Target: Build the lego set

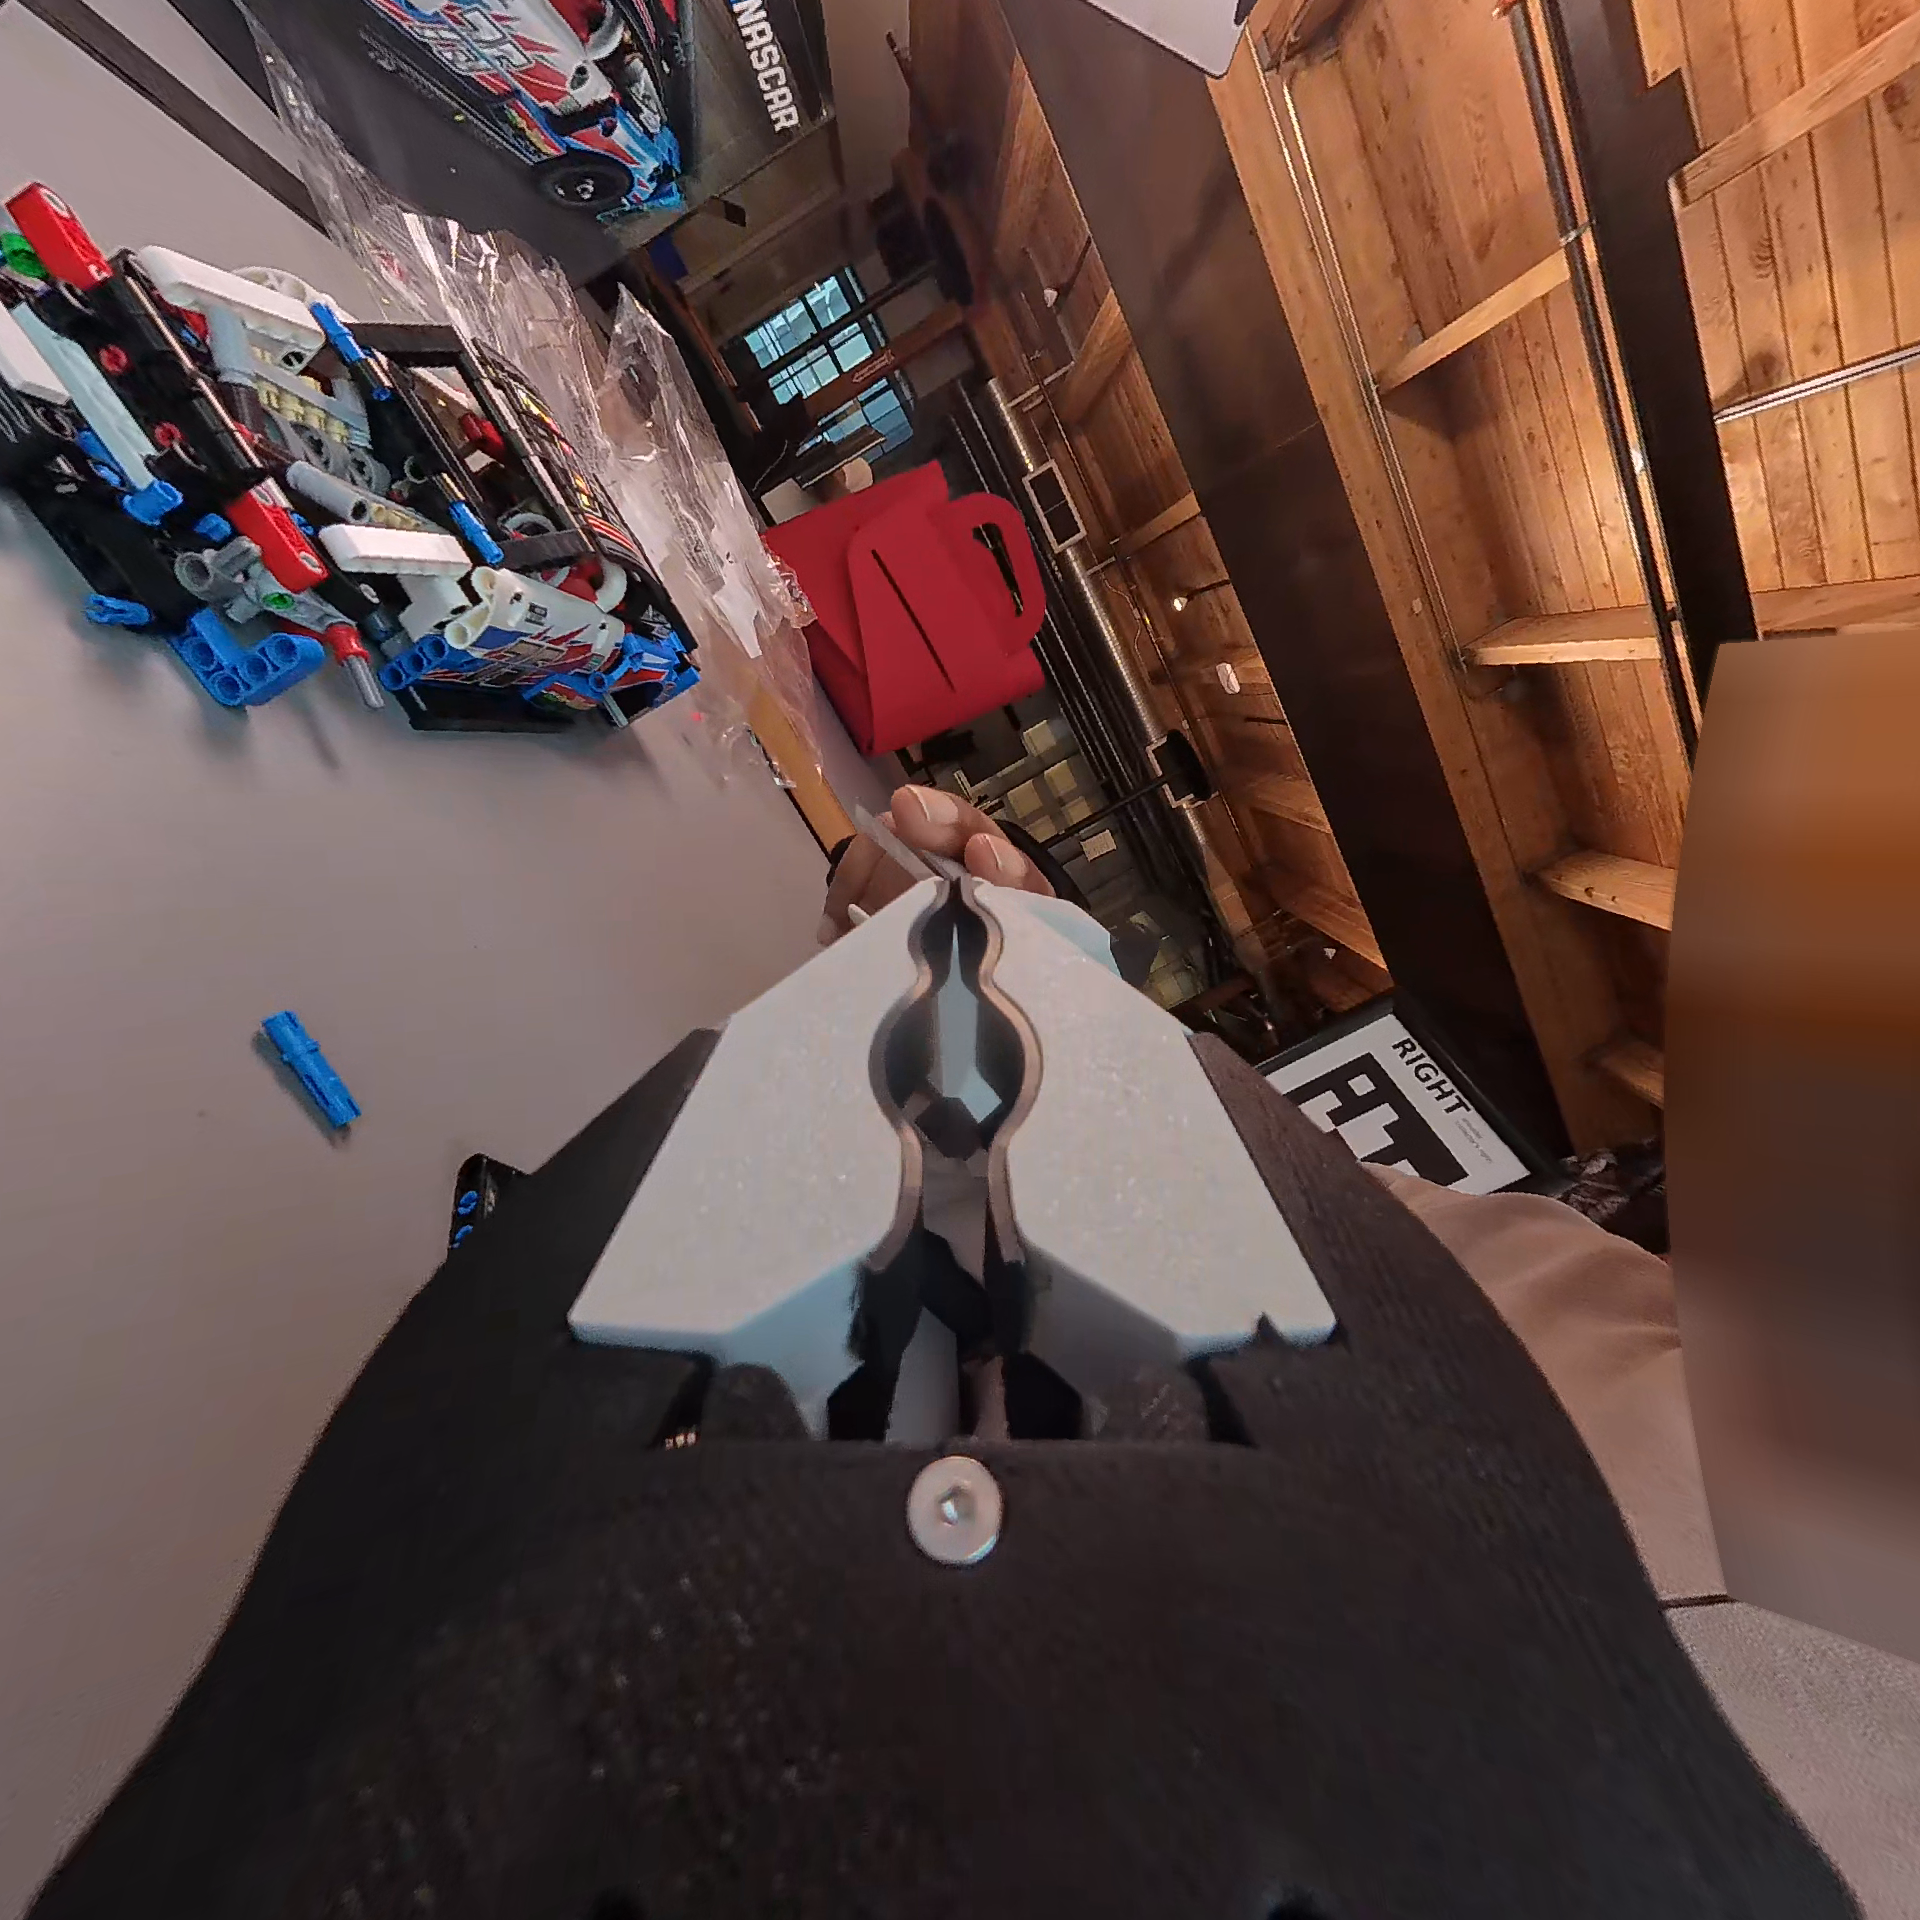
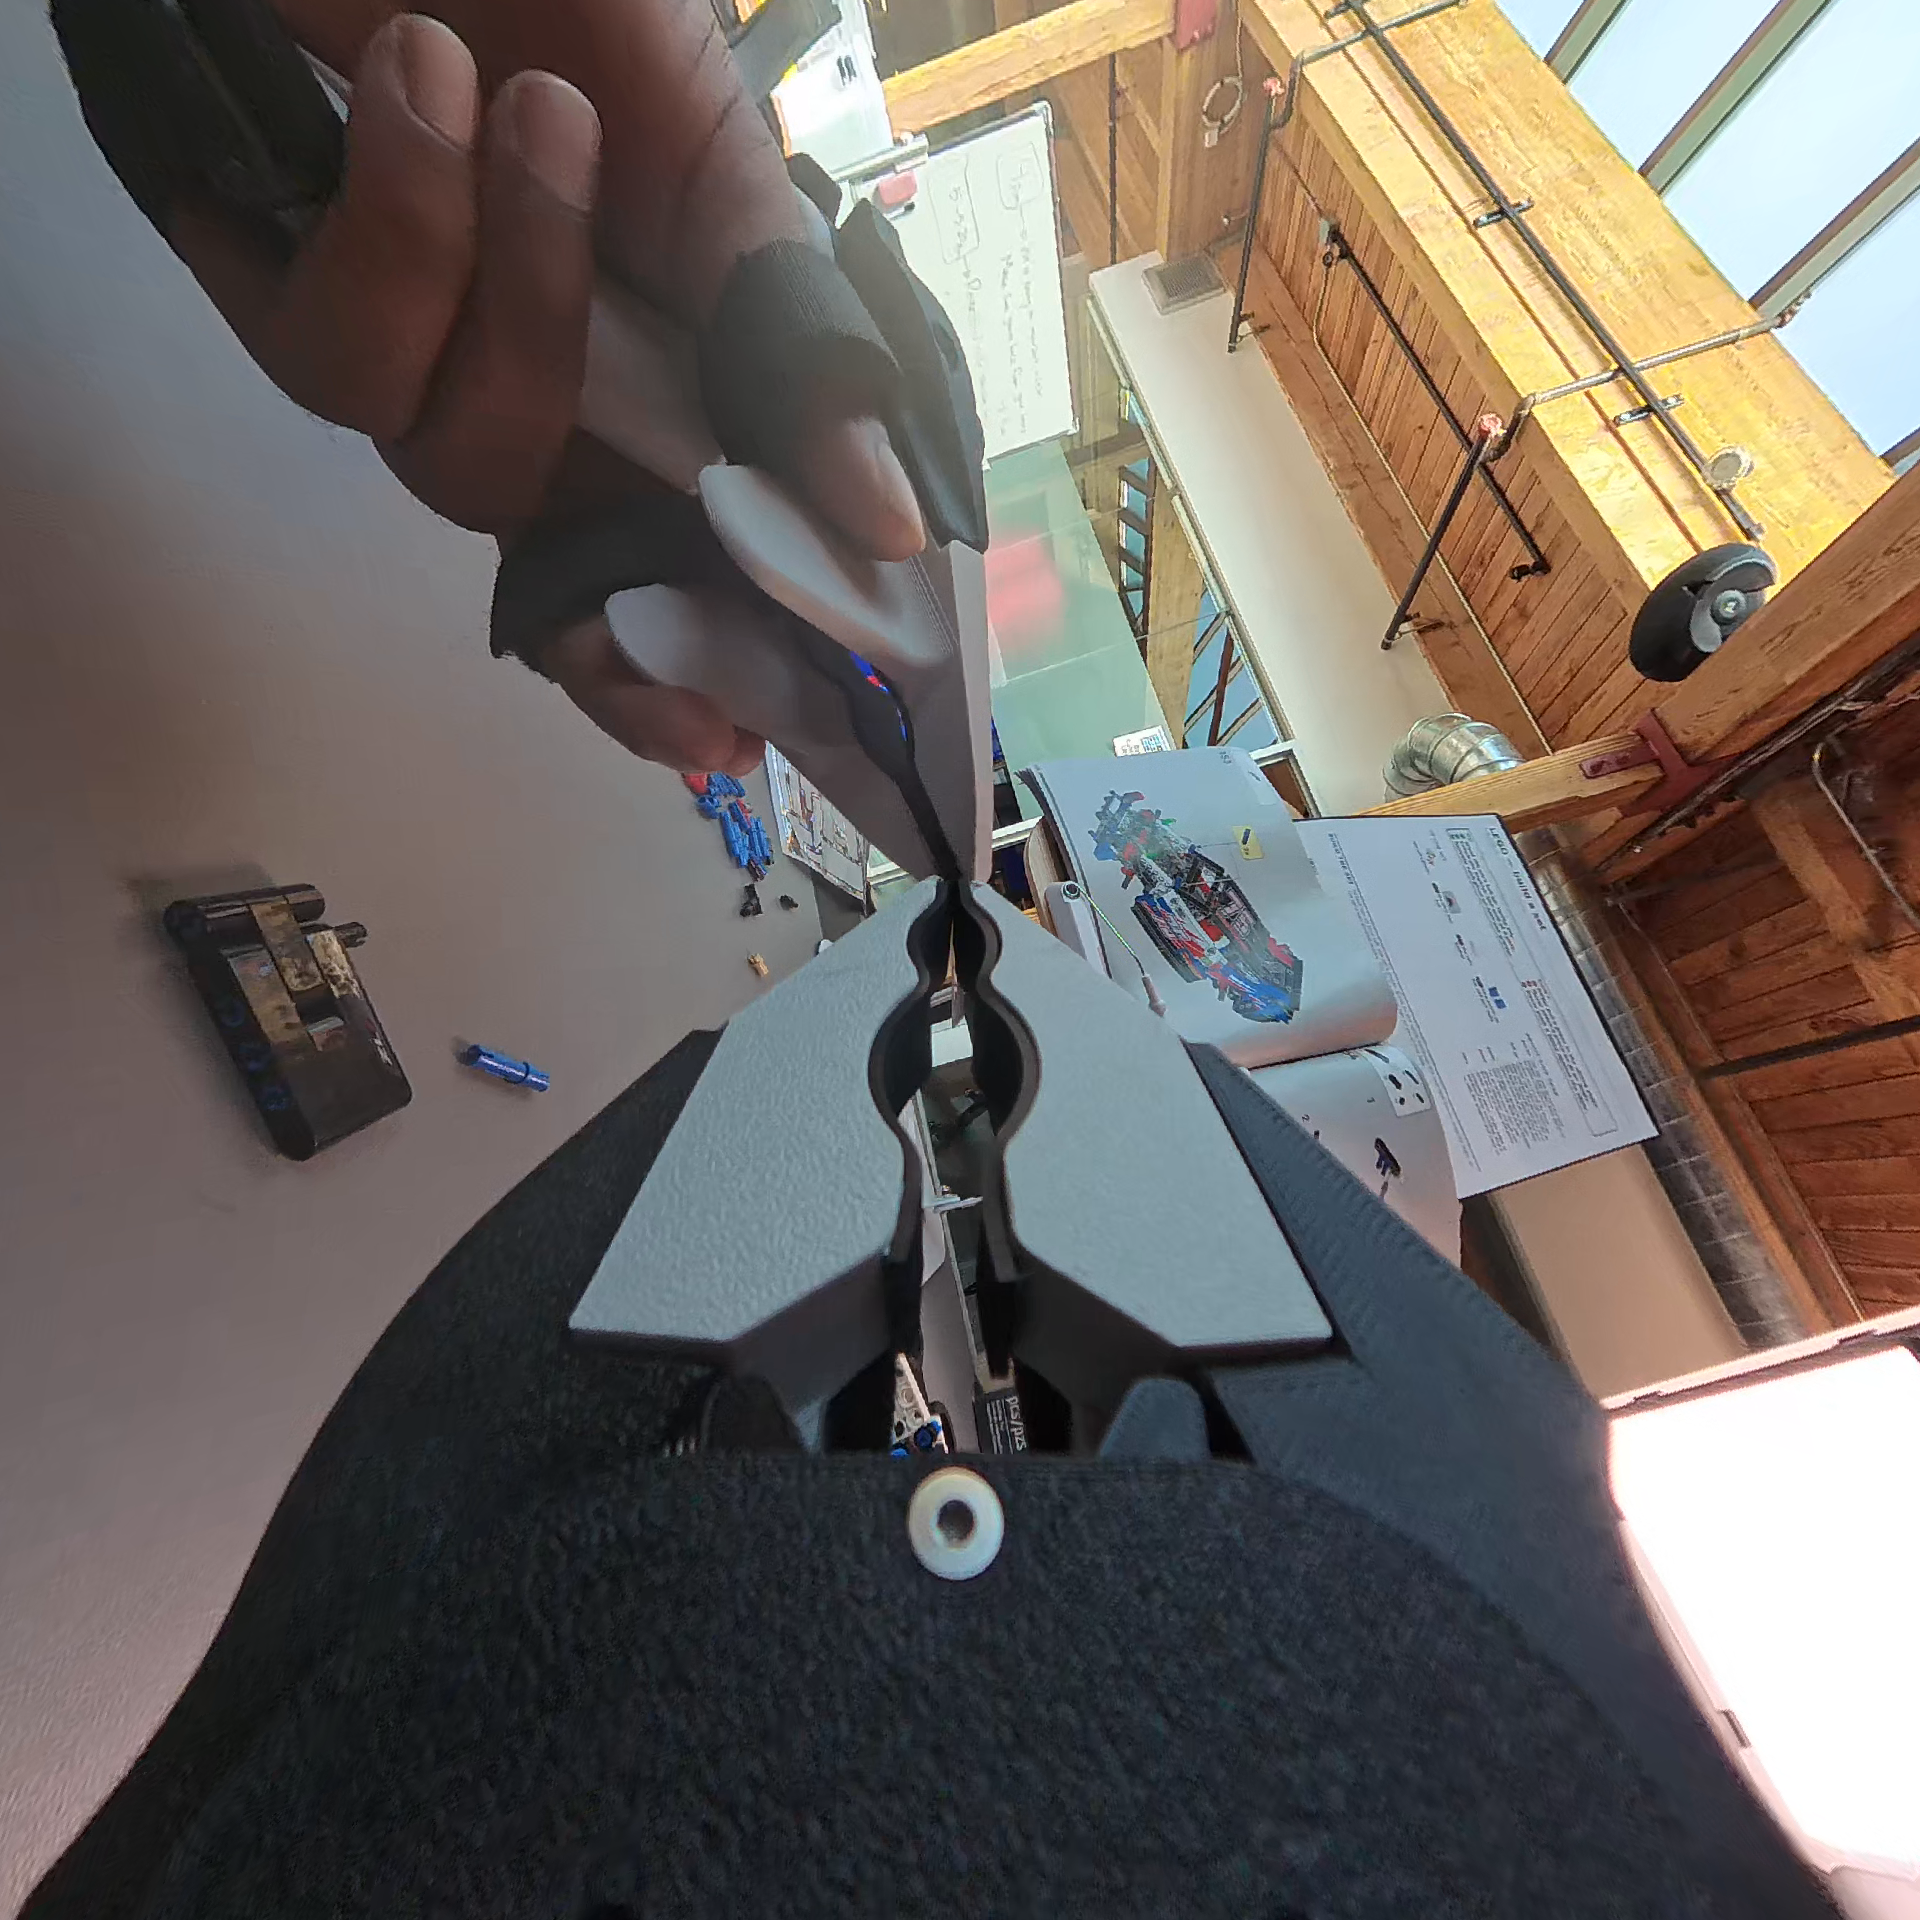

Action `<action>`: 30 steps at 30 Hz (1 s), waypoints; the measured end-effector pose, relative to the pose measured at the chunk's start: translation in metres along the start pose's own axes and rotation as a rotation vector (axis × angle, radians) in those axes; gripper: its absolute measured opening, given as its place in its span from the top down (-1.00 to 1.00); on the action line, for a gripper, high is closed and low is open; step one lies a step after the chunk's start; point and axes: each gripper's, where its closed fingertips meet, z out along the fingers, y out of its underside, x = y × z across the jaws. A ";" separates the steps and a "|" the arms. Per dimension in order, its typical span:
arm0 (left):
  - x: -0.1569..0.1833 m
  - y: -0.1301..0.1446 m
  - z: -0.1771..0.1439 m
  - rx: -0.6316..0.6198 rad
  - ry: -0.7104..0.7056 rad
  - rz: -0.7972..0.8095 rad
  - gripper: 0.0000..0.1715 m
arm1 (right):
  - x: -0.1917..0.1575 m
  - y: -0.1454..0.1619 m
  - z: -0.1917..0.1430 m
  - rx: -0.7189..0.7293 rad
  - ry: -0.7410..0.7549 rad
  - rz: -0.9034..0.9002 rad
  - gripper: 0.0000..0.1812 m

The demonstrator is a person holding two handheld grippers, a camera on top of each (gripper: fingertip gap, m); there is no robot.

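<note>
My left gripper point(image 1: 956, 888) is shut, and its tips pinch a thin pale sheet point(image 1: 896, 840) that two bare fingertips point(image 1: 935, 816) also touch. My right gripper point(image 2: 954, 894) is shut too, with a thin white edge showing between its jaws. In the right wrist view the left gripper point(image 2: 948, 862), held in a hand point(image 2: 468, 260), meets it tip to tip. The half-built Lego car point(image 1: 312, 499) sits on the grey table point(image 1: 416, 935) at the far left. A loose blue pin point(image 1: 310, 1070) lies on the table and also shows in the right wrist view point(image 2: 504, 1067).
A black sub-assembly point(image 2: 286, 1018) lies near the pin. Loose blue pieces point(image 2: 732, 816) and the open instruction booklet point(image 2: 1195, 883) are farther off. The set's box point(image 1: 520, 94) and empty clear bags point(image 1: 623, 416) lie behind the car. A red shape point(image 1: 914, 613) stands past the table edge. My two grippers' fingertips are within a few centimetres of each other. The loose blue pin point(image 1: 310, 1070) is about equally far from each gripper, around 12 cm. Both grippers' tips are roughly 20 cm from the half-built Lego car point(image 1: 312, 499).
</note>
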 end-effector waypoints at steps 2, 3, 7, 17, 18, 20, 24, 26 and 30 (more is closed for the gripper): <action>0.000 0.000 0.000 -0.002 0.002 0.000 1.00 | 0.000 0.000 0.000 0.000 -0.001 -0.006 1.00; 0.000 0.001 0.000 -0.005 0.000 0.004 1.00 | -0.001 -0.001 0.000 0.000 -0.002 -0.008 1.00; 0.000 0.001 -0.001 -0.019 -0.006 0.047 1.00 | -0.002 -0.001 0.000 -0.002 -0.003 -0.012 1.00; 0.000 -0.003 -0.005 -0.009 -0.020 0.121 1.00 | -0.004 -0.002 0.000 -0.001 -0.020 0.001 0.91; 0.000 -0.004 -0.005 -0.005 -0.021 0.127 1.00 | -0.004 -0.002 0.000 0.003 -0.021 0.008 0.90; 0.000 -0.007 -0.007 0.003 -0.020 0.135 1.00 | -0.002 -0.003 -0.001 0.007 -0.018 0.022 0.89; 0.000 -0.009 -0.008 0.011 -0.024 0.138 1.00 | -0.001 -0.002 -0.001 0.008 -0.015 0.025 0.89; 0.000 -0.010 -0.009 0.014 -0.024 0.141 1.00 | -0.001 -0.002 -0.001 0.009 -0.016 0.031 0.89; -0.001 -0.013 -0.012 0.004 -0.044 0.210 1.00 | 0.004 0.000 -0.002 0.021 -0.017 0.154 0.87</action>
